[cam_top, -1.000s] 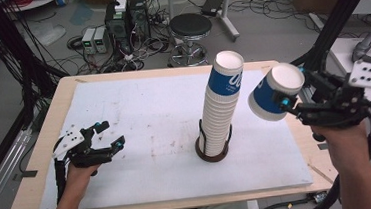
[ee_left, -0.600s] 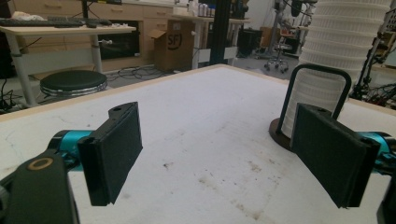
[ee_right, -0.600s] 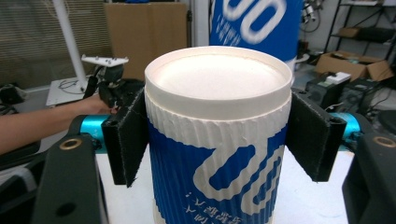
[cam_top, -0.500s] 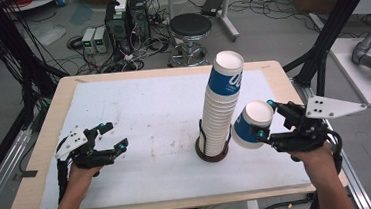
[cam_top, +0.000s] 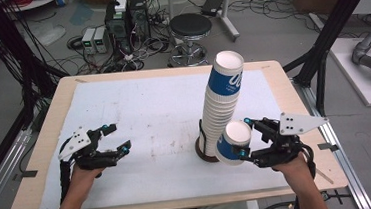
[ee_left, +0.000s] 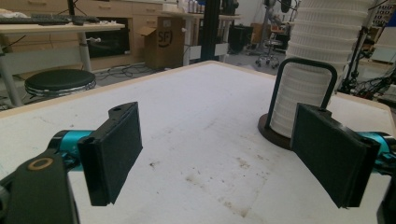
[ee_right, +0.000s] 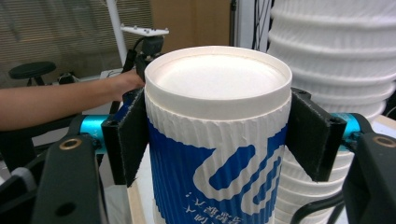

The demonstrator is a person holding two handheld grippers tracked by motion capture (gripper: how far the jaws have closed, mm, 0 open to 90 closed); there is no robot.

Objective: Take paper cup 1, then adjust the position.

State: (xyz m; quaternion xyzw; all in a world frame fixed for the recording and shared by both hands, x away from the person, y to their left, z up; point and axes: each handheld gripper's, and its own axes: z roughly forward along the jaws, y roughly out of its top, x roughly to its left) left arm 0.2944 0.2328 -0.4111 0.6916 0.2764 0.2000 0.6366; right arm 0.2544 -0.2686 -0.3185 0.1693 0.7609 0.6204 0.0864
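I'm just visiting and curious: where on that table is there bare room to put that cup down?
The white mat is bare between the left gripper and the cup stack, and along its far edge. It is crowded where the right gripper holds the cup against the stack's base.

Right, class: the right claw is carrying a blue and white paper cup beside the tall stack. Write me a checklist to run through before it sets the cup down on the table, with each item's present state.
1. Grip: right claw is shut on the cup, a pad on each side: ok.
2. Cup attitude: held upside down, closed base toward the camera, tilted in the high view: not ok for a flat landing.
3. Gap to the stack: cup looks very close to its lower rims; contact: cannot tell.
4. Landing spot: white table cover in front of the stack is bare: ok.
5. Left claw: open, holding nothing, far from the stack: ok.
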